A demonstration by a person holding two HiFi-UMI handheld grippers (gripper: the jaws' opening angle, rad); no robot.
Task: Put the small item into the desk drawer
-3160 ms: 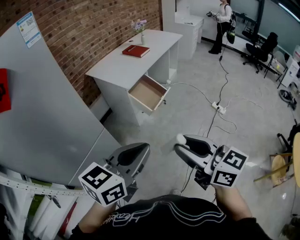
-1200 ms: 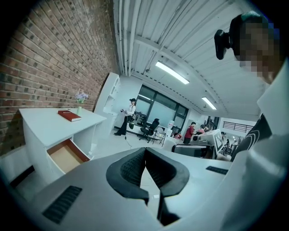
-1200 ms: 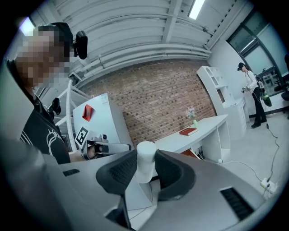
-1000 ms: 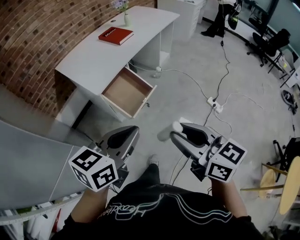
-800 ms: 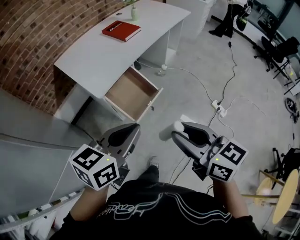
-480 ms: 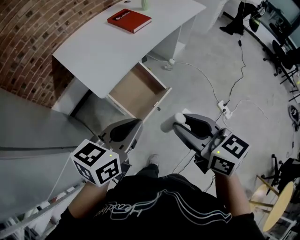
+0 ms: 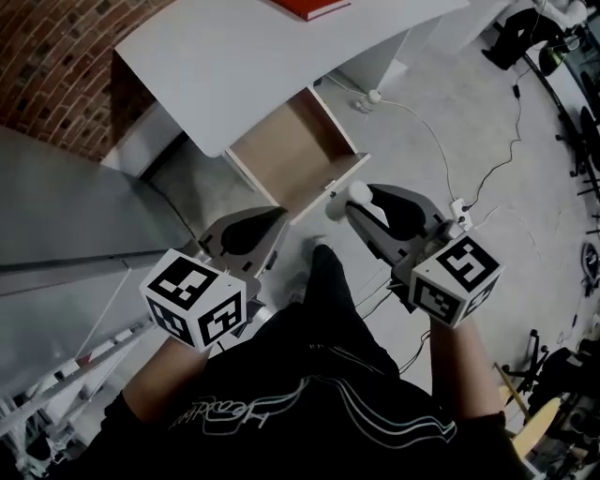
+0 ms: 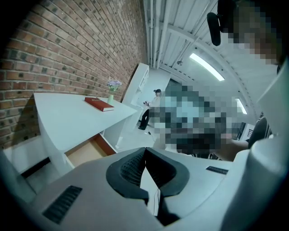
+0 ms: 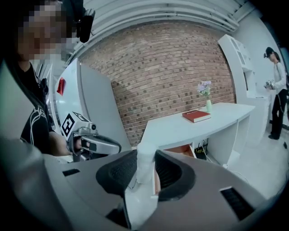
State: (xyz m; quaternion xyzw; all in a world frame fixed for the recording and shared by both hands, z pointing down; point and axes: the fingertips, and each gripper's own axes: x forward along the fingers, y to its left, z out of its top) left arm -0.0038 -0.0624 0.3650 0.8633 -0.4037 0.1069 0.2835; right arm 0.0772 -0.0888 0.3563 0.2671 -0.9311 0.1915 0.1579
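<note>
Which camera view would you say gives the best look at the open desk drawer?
The head view: it looks down into the drawer, showing its whole wooden bottom and side walls. The left gripper view catches only a slanted strip under the desk, and the right gripper view just a small brown sliver.

Red book (image 7: 315, 7) cut off at top edge; white item (image 9: 144, 164) mostly hidden.
</note>
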